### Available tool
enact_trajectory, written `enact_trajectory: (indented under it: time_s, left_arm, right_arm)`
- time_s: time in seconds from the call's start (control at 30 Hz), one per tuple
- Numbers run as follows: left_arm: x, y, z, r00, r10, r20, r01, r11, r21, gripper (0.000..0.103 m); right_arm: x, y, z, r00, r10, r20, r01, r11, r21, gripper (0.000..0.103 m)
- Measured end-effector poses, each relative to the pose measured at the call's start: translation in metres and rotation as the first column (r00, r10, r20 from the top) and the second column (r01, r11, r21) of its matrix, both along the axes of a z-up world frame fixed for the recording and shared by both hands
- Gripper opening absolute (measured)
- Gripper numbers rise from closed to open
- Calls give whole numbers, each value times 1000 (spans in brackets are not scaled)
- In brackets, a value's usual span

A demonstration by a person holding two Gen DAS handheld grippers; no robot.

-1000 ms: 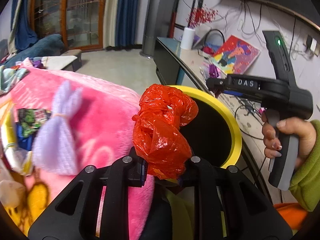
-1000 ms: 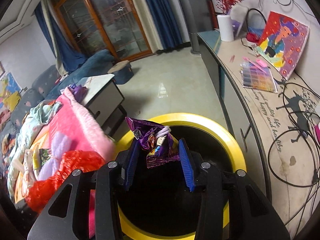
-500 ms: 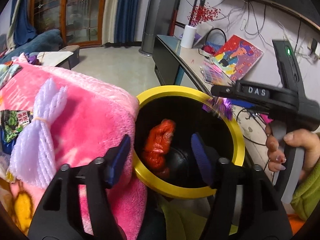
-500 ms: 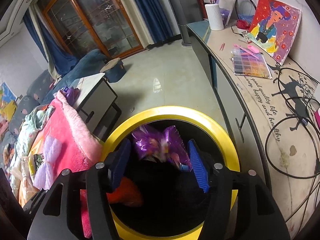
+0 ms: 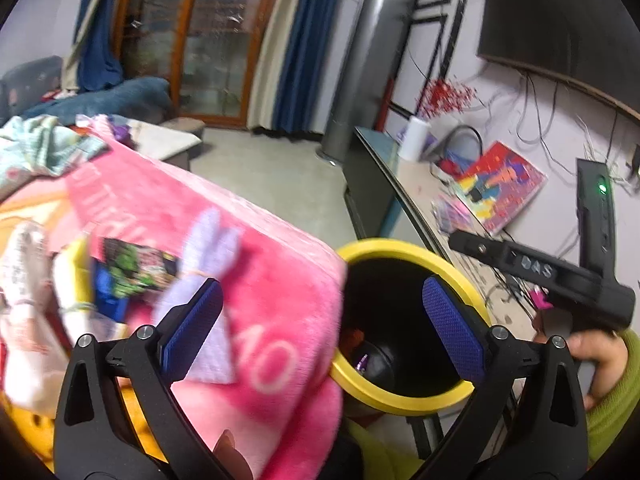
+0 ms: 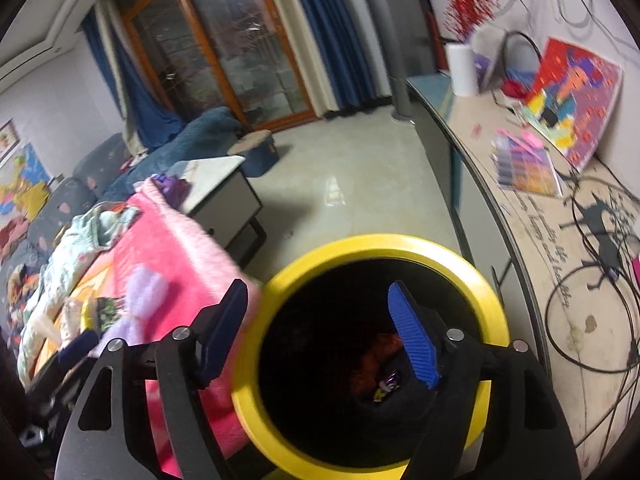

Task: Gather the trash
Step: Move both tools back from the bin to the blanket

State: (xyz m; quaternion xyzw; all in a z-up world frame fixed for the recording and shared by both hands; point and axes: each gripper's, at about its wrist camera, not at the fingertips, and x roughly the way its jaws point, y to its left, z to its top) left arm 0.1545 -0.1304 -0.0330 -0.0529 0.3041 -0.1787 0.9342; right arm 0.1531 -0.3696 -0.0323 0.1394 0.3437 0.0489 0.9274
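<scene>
A yellow-rimmed black trash bin (image 5: 404, 245) (image 6: 384, 244) stands between the pink blanket and the desk. The red plastic bag (image 6: 376, 356) and the purple wrapper (image 6: 387, 384) lie at its bottom; both show in the left wrist view, the bag (image 5: 354, 338) and the wrapper (image 5: 362, 362). My left gripper (image 5: 320, 328) is open and empty over the blanket's edge beside the bin. My right gripper (image 6: 320, 336) is open and empty above the bin's left rim; its body shows in the left wrist view (image 5: 536, 270). A lilac mesh bundle (image 5: 208, 256), a green snack wrapper (image 5: 136, 268) and yellow and white items lie on the blanket.
The pink blanket (image 5: 280, 320) covers the surface left of the bin. A long desk (image 6: 560, 240) with cables, a colourful painting (image 6: 568, 100) and a paper roll runs along the right. A grey side table (image 6: 224, 196) stands behind; tiled floor lies beyond.
Both grippers opened and dropped the red bag and purple wrapper into the bin. Both then lifted and swung left toward the blanket.
</scene>
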Motion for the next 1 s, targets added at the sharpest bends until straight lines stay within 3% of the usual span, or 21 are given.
enact_trajectory:
  time_s: [0.57,1.0]
  left_arm:
    - [-25,80,30,971,215,106,-213,977,-33,92]
    - [-39,133,36,938,331,107,-323,943,-80,92]
  right_arm:
    - [-28,87,29,974,208,89,-202,977,-69,77]
    - [-37,135,33,947,306,101,-295,949,-111,79]
